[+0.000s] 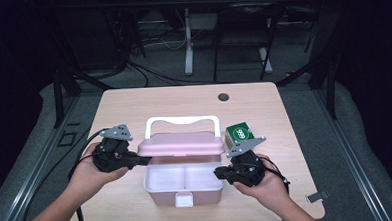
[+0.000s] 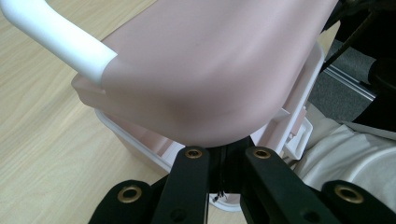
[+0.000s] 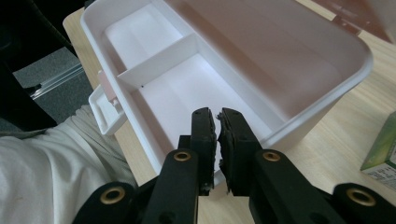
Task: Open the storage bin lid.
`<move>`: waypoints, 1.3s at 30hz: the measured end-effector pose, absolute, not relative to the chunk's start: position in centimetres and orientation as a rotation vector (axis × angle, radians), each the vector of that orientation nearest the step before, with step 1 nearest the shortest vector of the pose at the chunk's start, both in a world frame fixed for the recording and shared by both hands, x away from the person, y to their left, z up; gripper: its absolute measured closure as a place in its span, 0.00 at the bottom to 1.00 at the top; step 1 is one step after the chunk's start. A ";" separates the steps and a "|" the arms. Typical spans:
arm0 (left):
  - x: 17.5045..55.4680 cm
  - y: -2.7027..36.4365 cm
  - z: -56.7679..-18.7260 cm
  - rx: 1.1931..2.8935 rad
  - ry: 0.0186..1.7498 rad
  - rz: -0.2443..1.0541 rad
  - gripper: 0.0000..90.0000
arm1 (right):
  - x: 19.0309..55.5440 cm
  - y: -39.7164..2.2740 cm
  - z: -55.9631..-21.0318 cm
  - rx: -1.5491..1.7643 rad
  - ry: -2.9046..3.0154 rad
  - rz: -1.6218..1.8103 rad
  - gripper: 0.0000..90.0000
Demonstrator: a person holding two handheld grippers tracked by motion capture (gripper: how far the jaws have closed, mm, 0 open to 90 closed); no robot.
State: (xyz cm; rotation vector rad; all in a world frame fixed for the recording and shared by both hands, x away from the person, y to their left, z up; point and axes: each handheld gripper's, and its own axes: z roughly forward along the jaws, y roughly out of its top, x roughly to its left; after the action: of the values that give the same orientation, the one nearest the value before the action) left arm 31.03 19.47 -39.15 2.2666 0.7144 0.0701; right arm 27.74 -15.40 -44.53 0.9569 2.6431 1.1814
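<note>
pink lid (image 2: 210,70) pinched by left hand-held gripper (image 2: 224,154); right hand-held gripper (image 3: 218,130) pressed together over white box (image 3: 327,100).

Pink lid (image 1: 180,143) with white handle (image 1: 182,121) on a white box (image 1: 183,183); green carton (image 1: 238,133); black grippers; pale wood-grain table (image 1: 183,98).

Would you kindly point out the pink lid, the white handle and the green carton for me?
pink lid (image 1: 181,144), high view, middle of its top face.
white handle (image 1: 182,120), high view, middle of the top bar.
green carton (image 1: 239,134), high view, its green top face.
</note>
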 end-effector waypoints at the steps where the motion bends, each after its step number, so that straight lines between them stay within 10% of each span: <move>1: 31.1 19.5 -39.1 2.265 0.717 0.070 1.00 | 27.7 -15.3 -44.6 0.951 2.645 1.183 0.94; 39: 32.1 19.5 -38.1 2.237 0.735 0.088 1.00 | 27.2 -13.3 -47.0 0.873 2.704 1.115 1.00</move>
State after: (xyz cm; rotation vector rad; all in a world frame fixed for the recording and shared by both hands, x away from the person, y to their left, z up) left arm 32.13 19.46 -38.10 2.2373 0.7345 0.0881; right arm 27.22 -13.30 -46.98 0.8726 2.7044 1.1150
